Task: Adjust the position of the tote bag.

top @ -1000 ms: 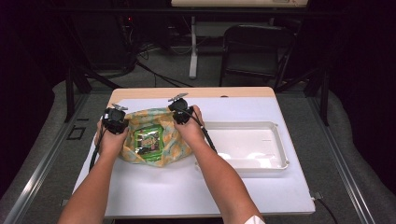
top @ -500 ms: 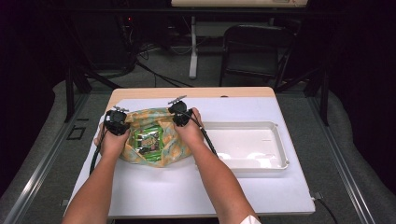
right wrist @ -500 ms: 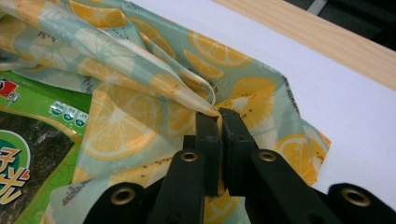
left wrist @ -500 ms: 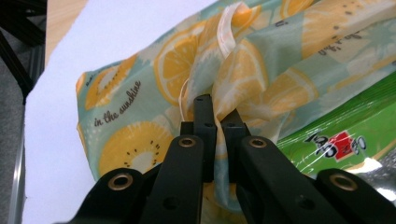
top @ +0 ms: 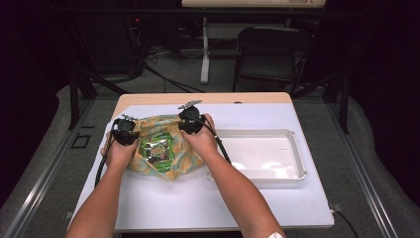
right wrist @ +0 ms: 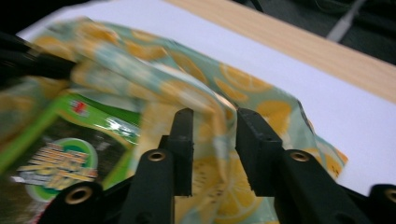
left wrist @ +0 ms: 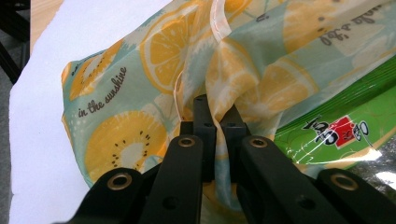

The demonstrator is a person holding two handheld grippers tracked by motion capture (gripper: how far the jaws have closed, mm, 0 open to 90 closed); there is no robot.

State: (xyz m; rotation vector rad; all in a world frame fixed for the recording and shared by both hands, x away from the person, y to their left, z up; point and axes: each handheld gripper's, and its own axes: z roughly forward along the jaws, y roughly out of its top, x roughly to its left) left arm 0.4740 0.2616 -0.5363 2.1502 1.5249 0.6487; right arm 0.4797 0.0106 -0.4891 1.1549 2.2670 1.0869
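White sheeting covers the wooden table (top: 148, 198) in a dark room. On it, the left gripper (left wrist: 215, 122) is clamped tight on a fold of the lemon-printed cloth bag (left wrist: 154, 60). The right gripper (right wrist: 214, 135) has just been opening; its jaws now stand apart with bag cloth loose between them. Inside the bag lies a green foil snack packet (top: 156, 148). Just beside it sits a shallow white plastic tray (top: 297, 163).
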